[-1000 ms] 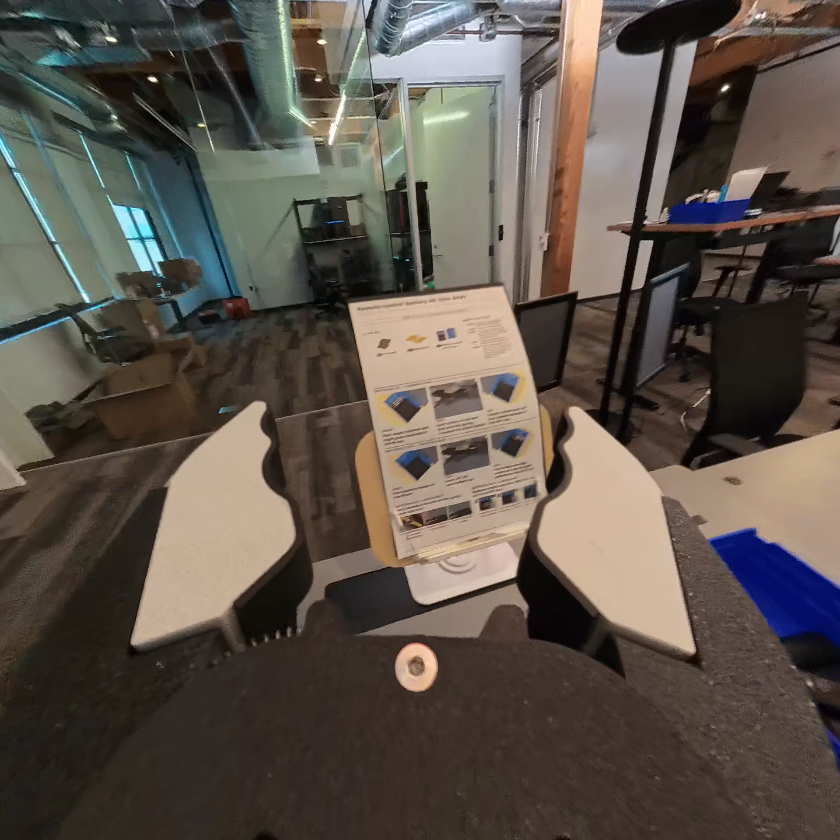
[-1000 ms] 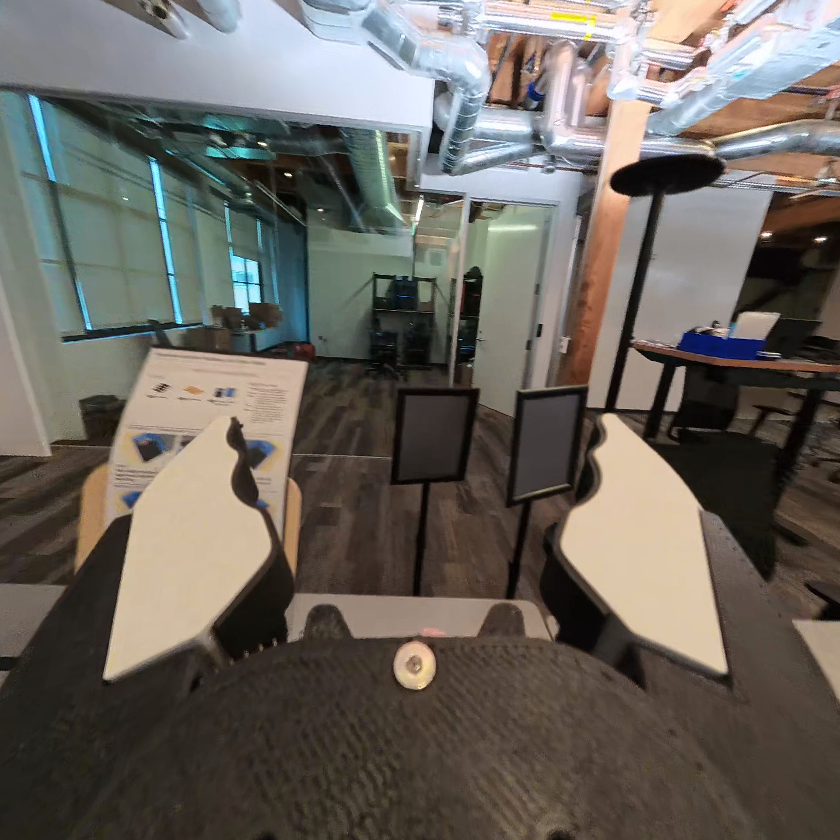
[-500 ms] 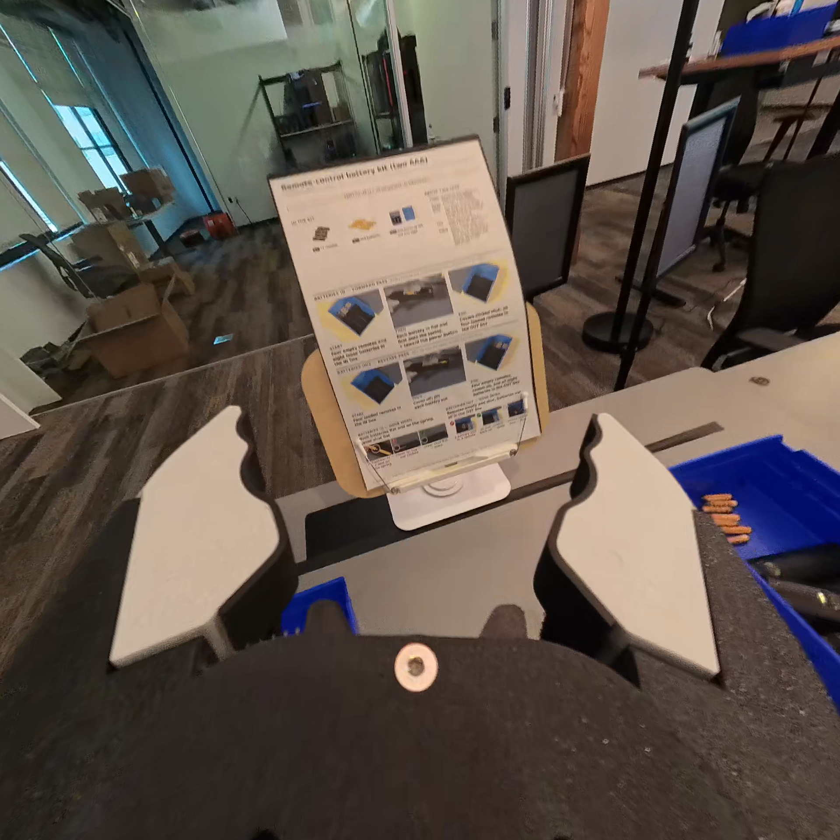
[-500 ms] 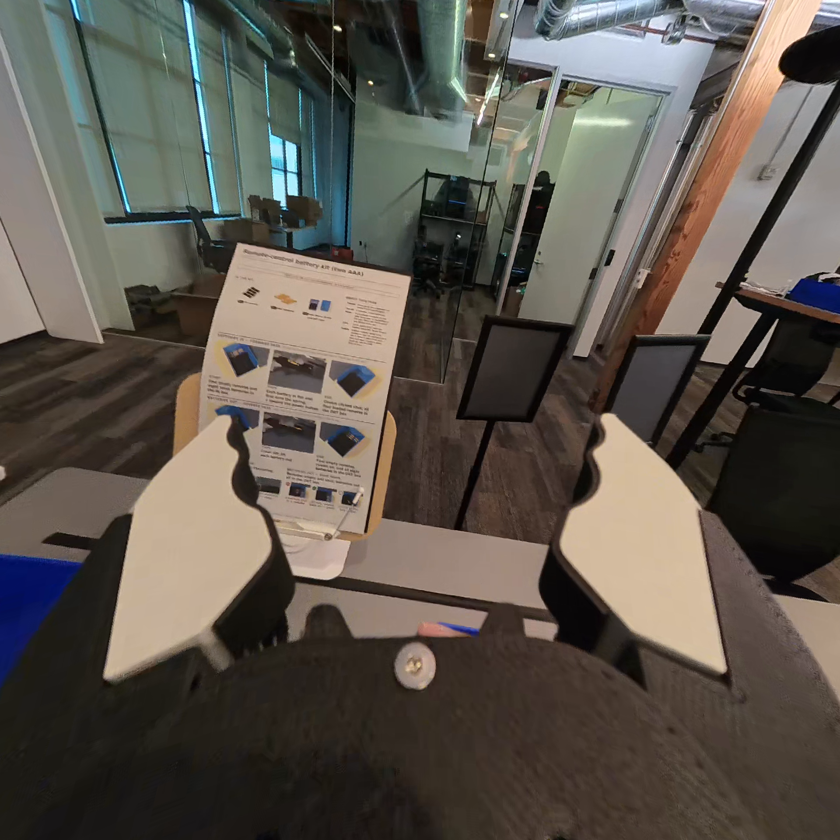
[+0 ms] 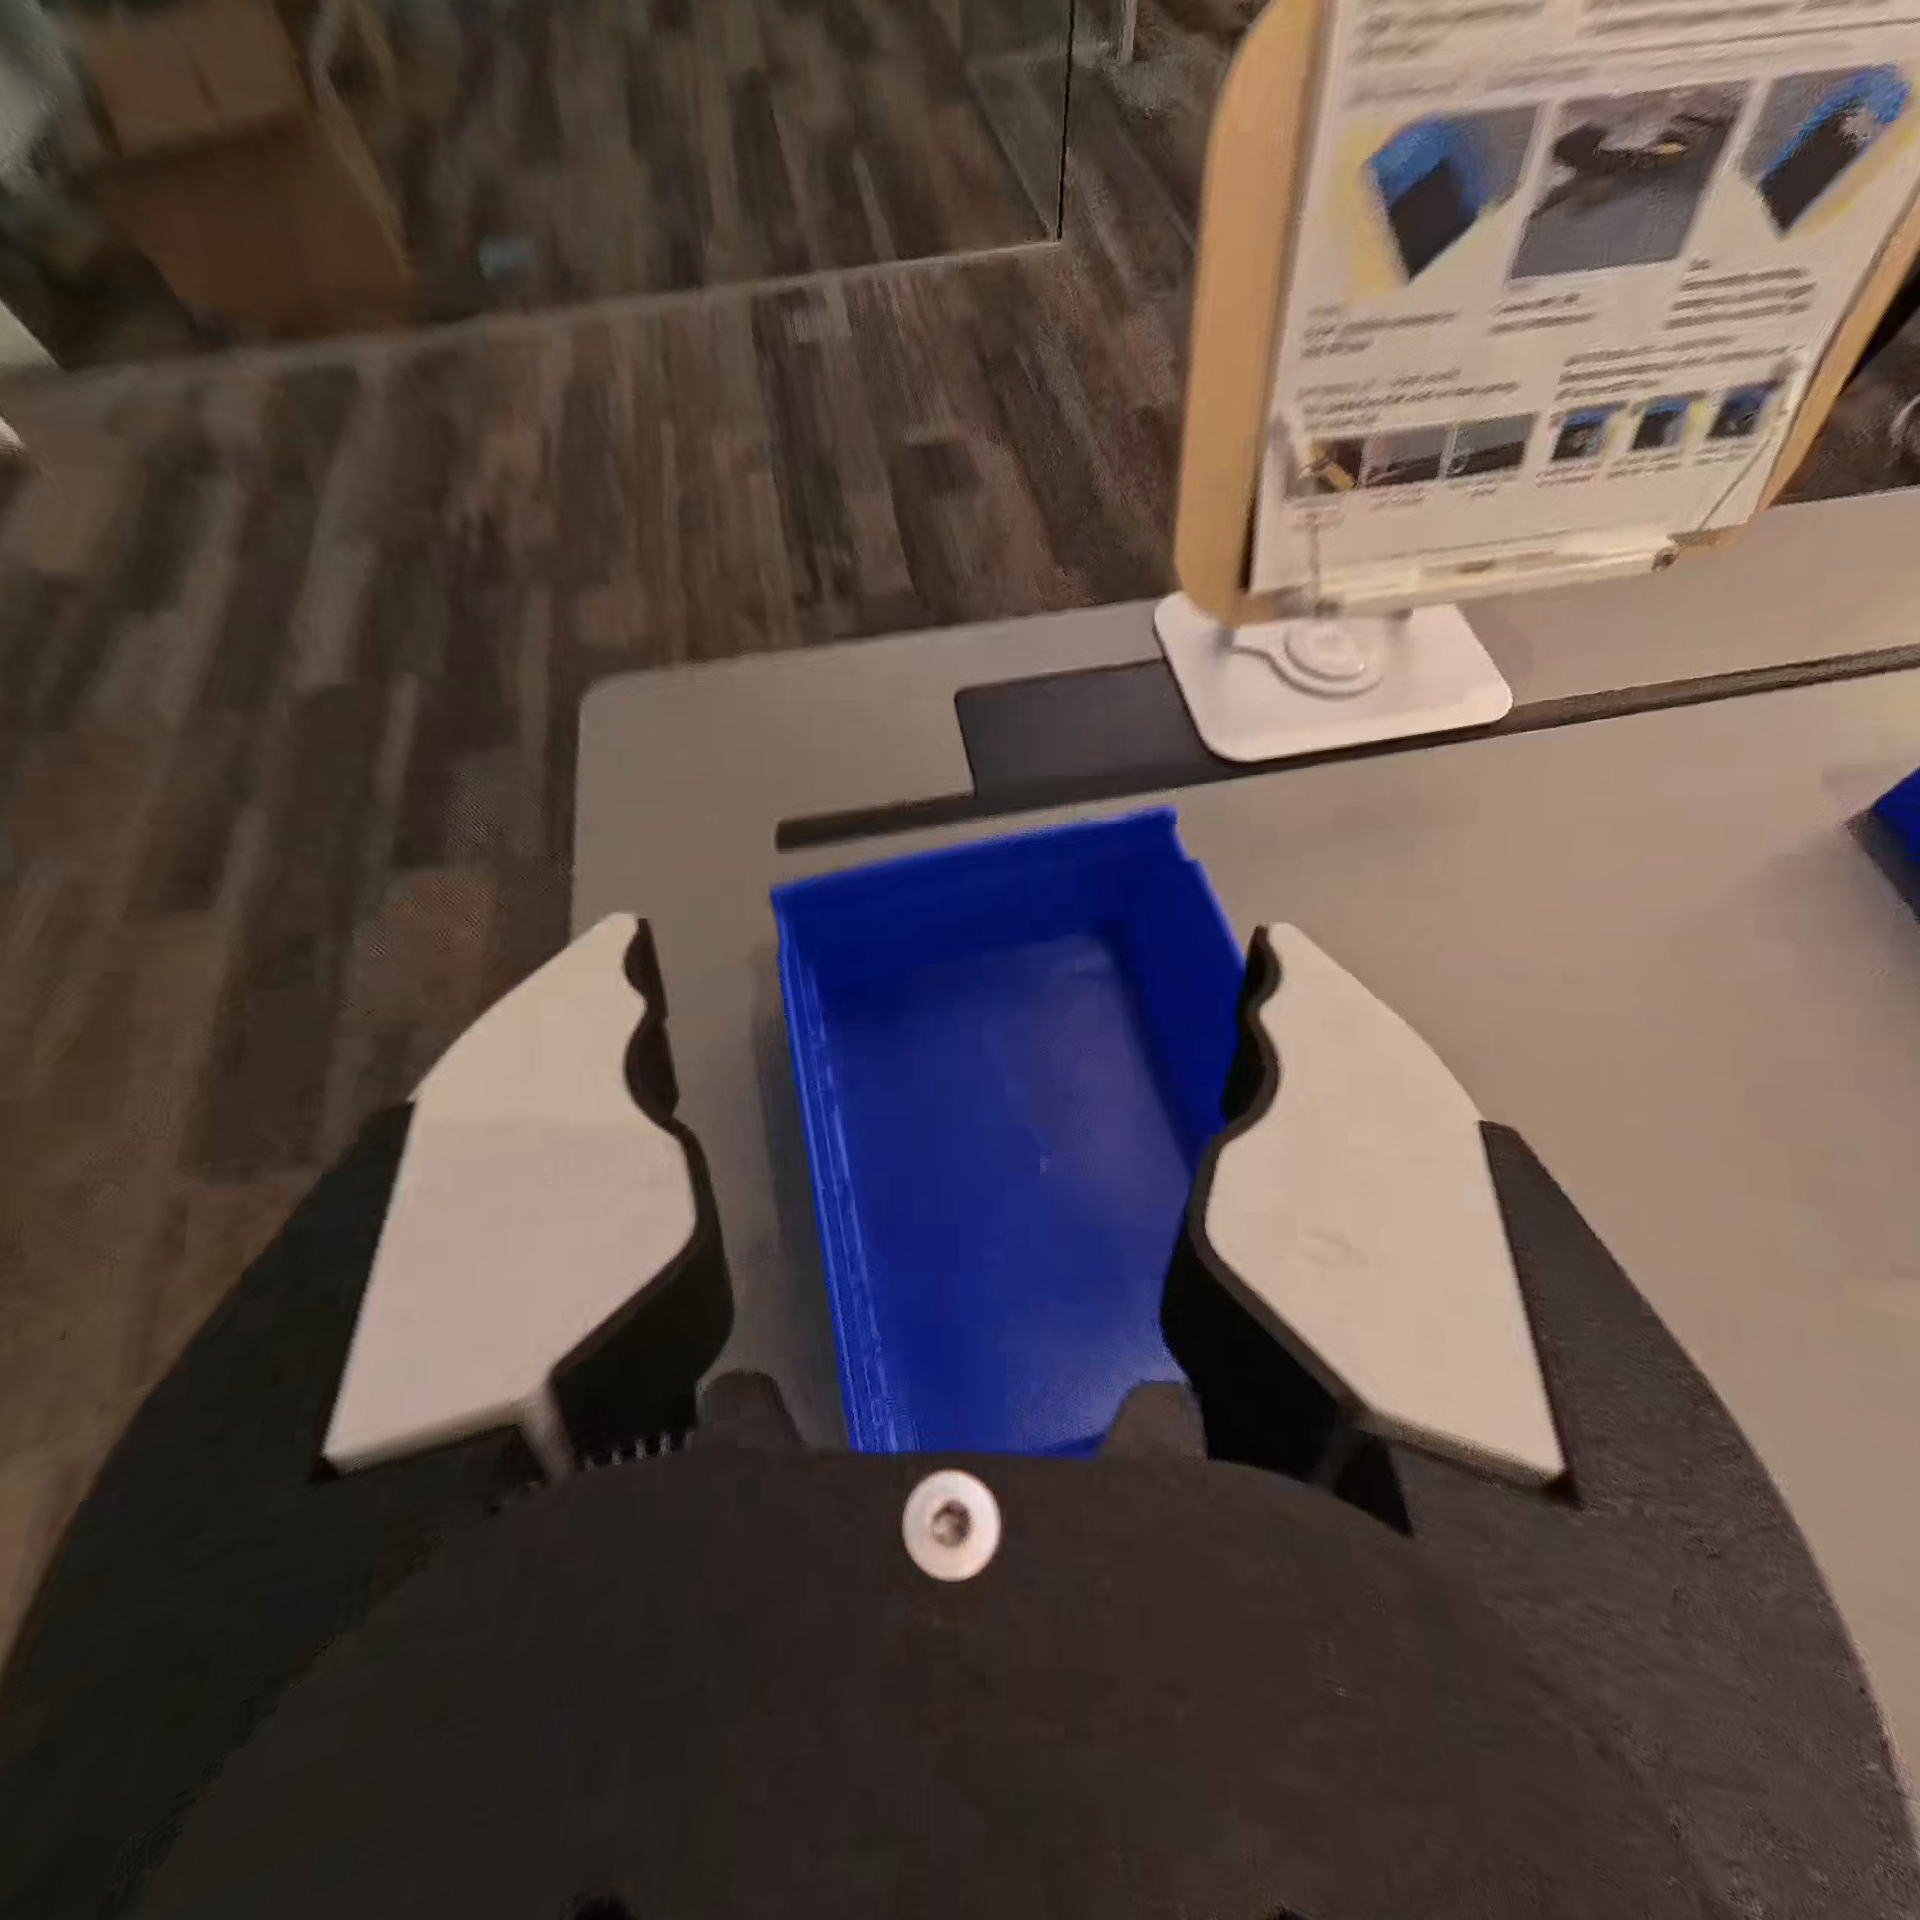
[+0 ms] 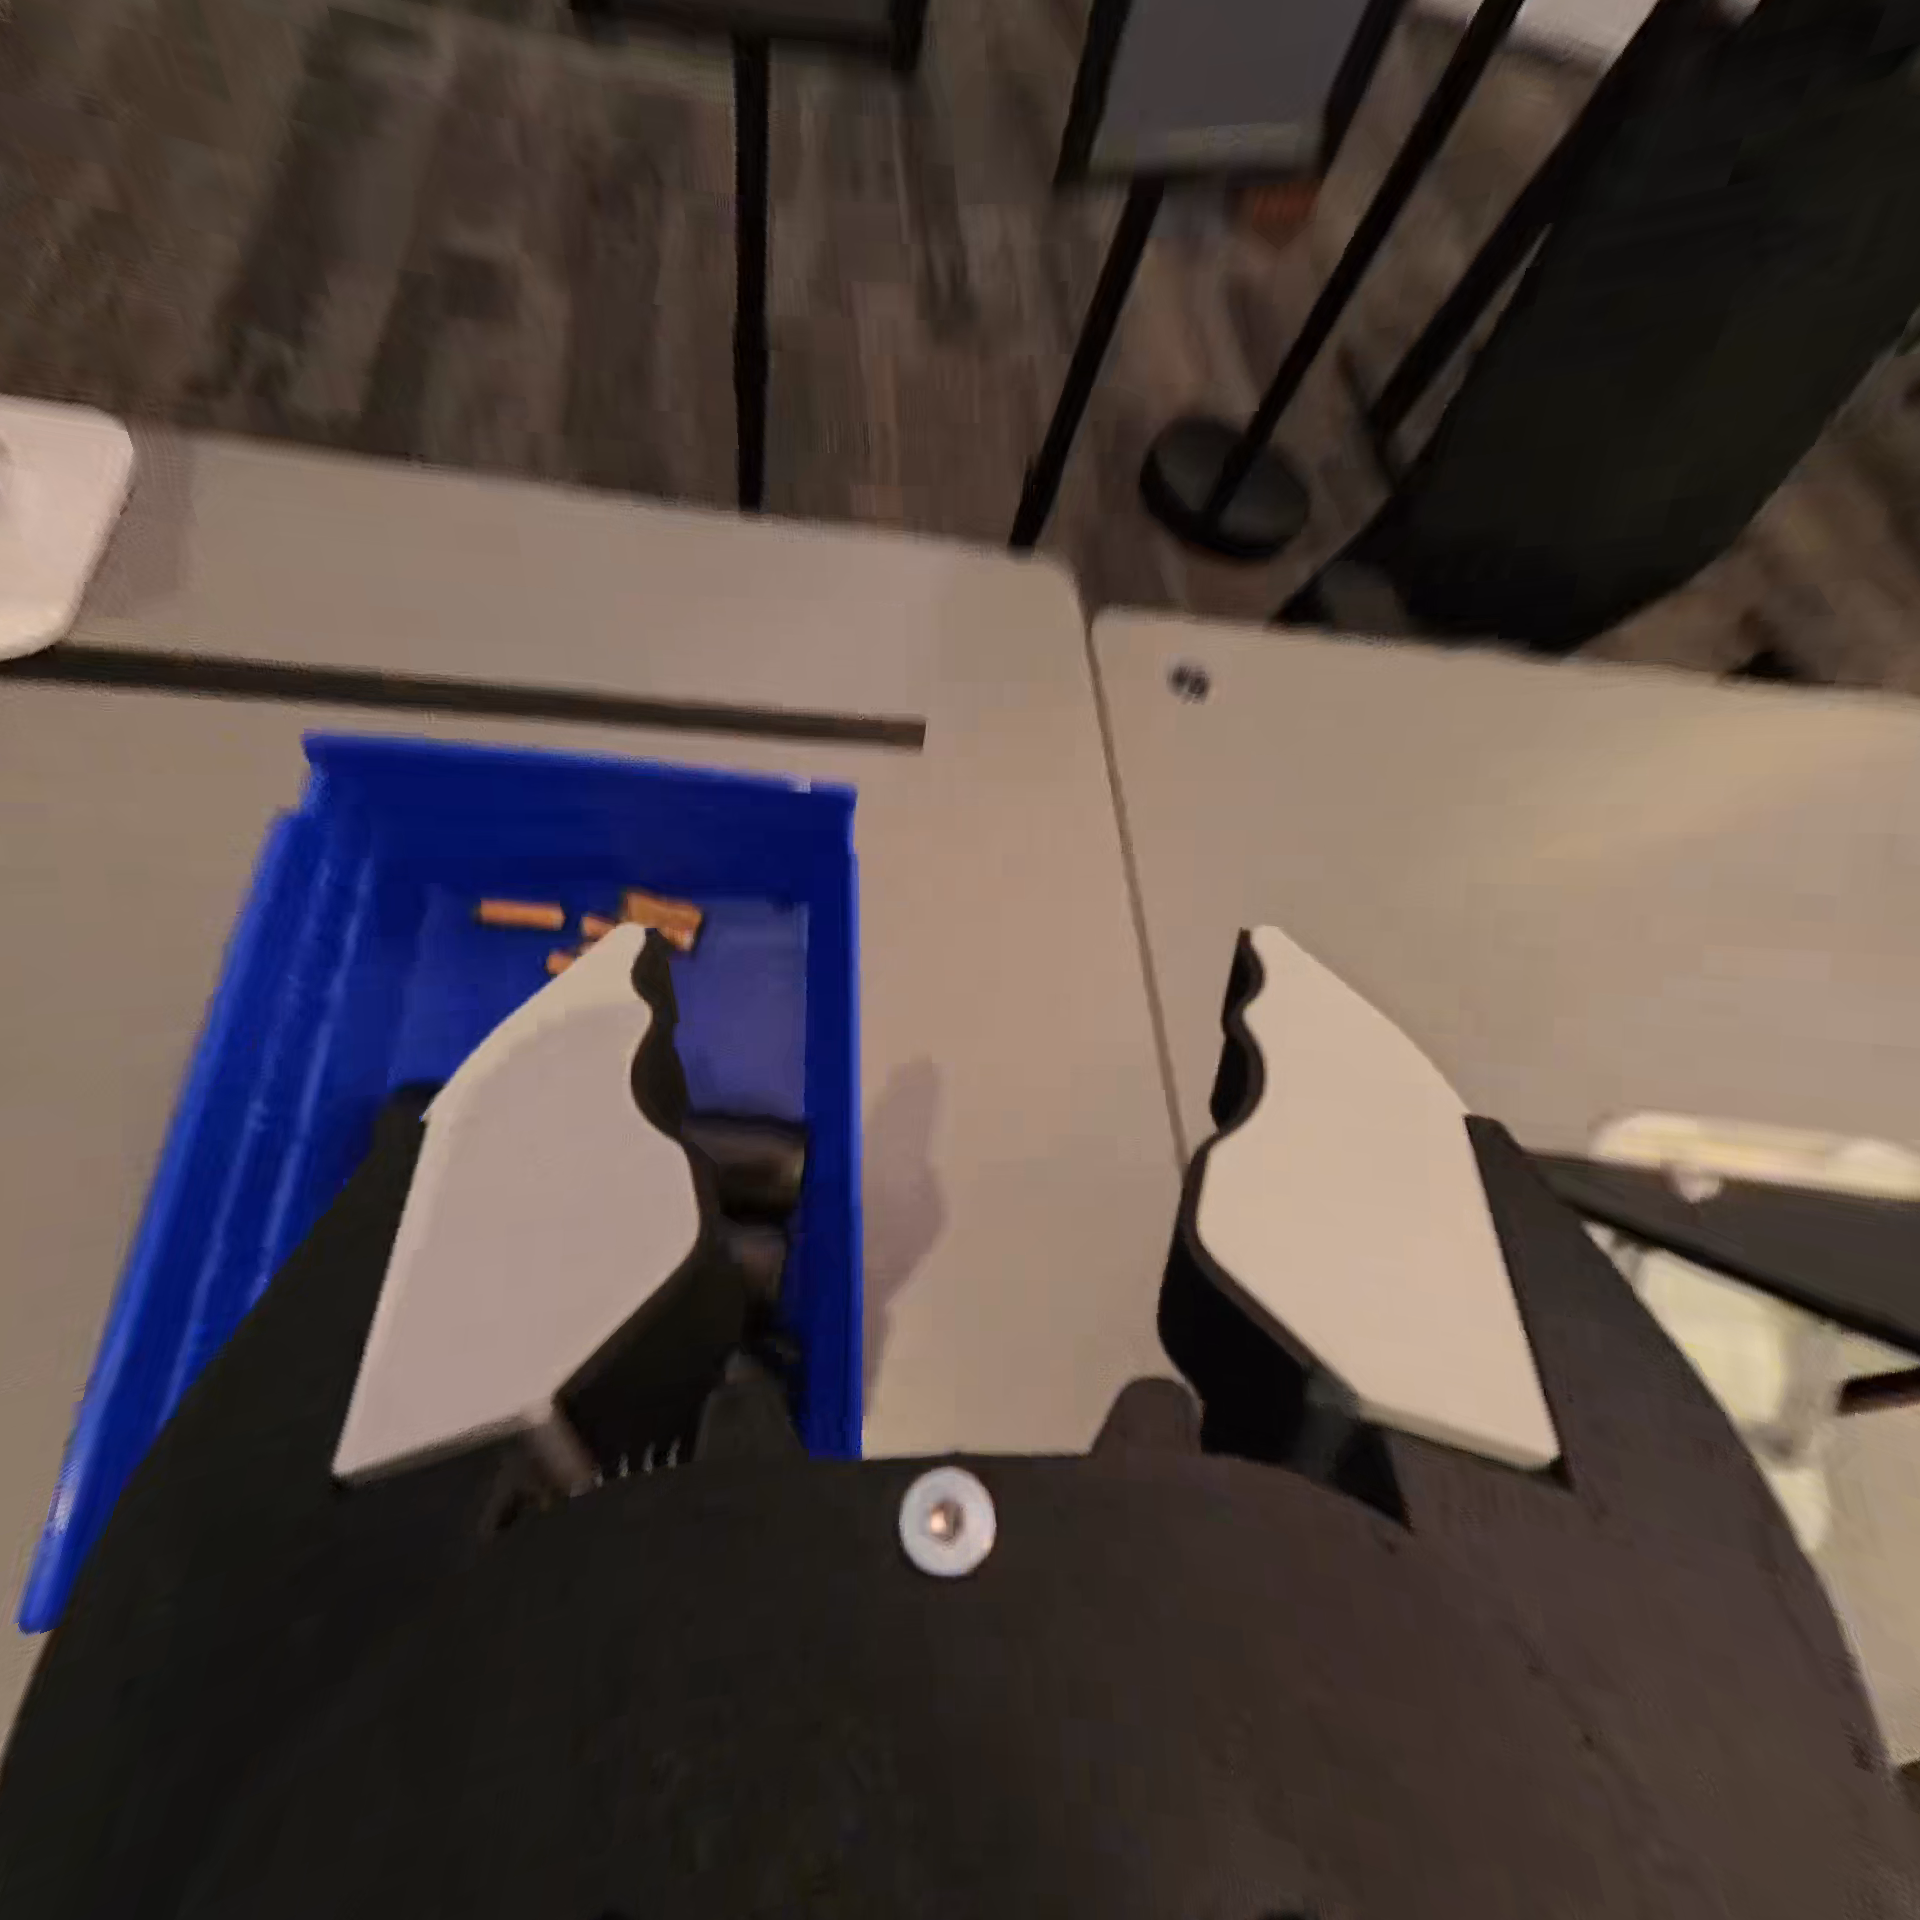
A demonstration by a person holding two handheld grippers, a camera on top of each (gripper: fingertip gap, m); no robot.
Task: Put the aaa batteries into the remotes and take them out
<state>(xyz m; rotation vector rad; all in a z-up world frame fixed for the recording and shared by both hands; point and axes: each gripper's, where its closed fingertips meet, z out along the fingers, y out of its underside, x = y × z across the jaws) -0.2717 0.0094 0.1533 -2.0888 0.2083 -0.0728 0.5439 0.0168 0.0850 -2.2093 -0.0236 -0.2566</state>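
Note:
In the left wrist view my left gripper (image 5: 945,940) is open and empty above an empty blue bin (image 5: 800,997) on the grey table. In the right wrist view my right gripper (image 6: 940,940) is open and empty, with its left finger over a second blue bin (image 6: 312,997). Several orange batteries (image 6: 520,914) lie at the far end of that bin. A dark object, likely a remote (image 6: 764,1174), lies in the bin, mostly hidden behind my left finger.
A printed instruction sheet on a wooden stand (image 5: 1538,312) with a white base (image 5: 1330,675) stands at the table's far edge. A corner of another blue bin (image 5: 1891,831) shows at right. Black stand poles (image 6: 1101,301) rise beyond the table (image 6: 1455,831). A pale object (image 6: 1745,1164) lies at right.
Both grippers have tilted down from the room towards the table. The left now looks into the empty bin, the right into the bin with the batteries. Both stay open.

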